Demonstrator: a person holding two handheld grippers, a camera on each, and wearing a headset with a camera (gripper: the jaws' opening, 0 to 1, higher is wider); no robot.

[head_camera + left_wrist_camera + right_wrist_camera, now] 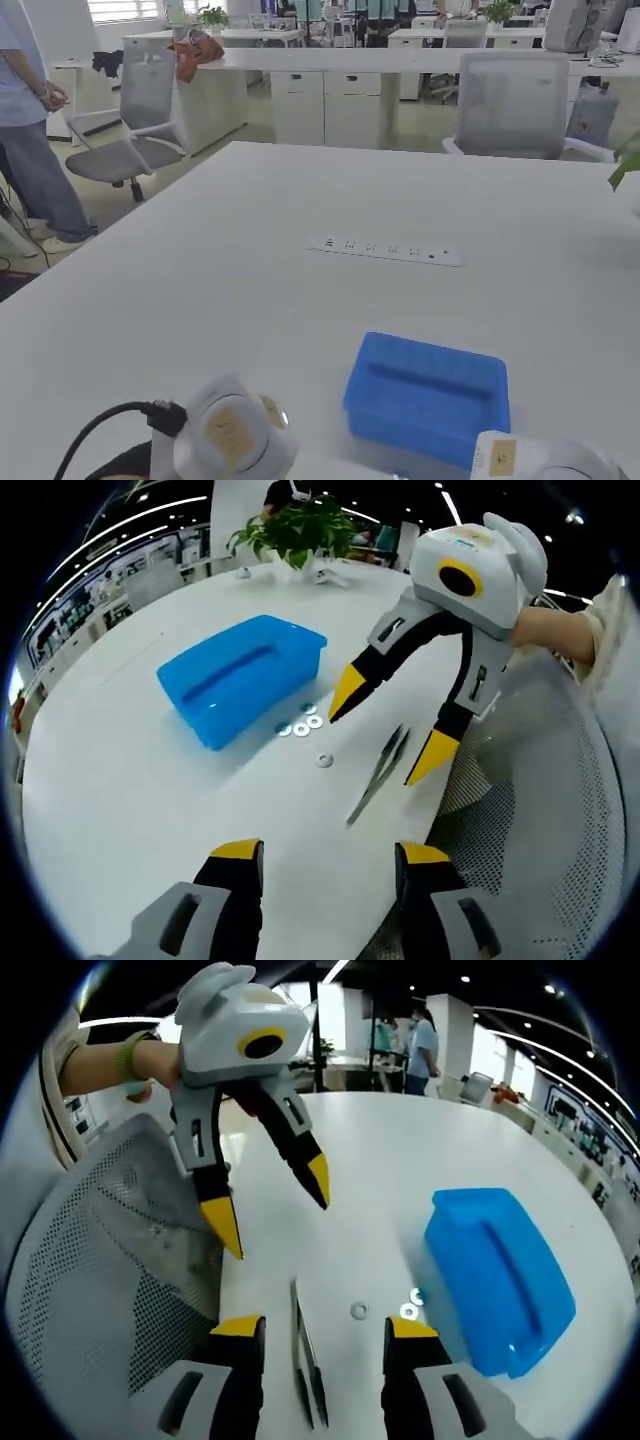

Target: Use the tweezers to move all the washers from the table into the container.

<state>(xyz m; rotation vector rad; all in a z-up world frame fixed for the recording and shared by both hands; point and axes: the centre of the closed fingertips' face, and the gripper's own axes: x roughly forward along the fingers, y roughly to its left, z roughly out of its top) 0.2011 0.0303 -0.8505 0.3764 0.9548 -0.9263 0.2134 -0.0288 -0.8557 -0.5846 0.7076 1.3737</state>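
A blue container (425, 395) stands on the white table (200, 280) near its front edge. In the left gripper view, a few small washers (300, 725) lie beside the container (240, 675), with one washer (324, 760) apart. Metal tweezers (380, 770) lie flat on the table beyond my open left gripper (330, 852). My right gripper (385, 735) hovers open over the tweezers, holding nothing. From the right gripper view, the tweezers (305, 1360) lie between my right gripper's (324, 1327) open jaws, the washers (410, 1308) next to the container (500, 1270), and the left gripper (276, 1220) opposite.
A white power strip (385, 250) lies mid-table. A person (25, 120) stands at the far left by grey office chairs (130, 120). A potted plant (300, 530) sits at one table end. A mesh chair (100, 1260) is at the table edge by the tweezers.
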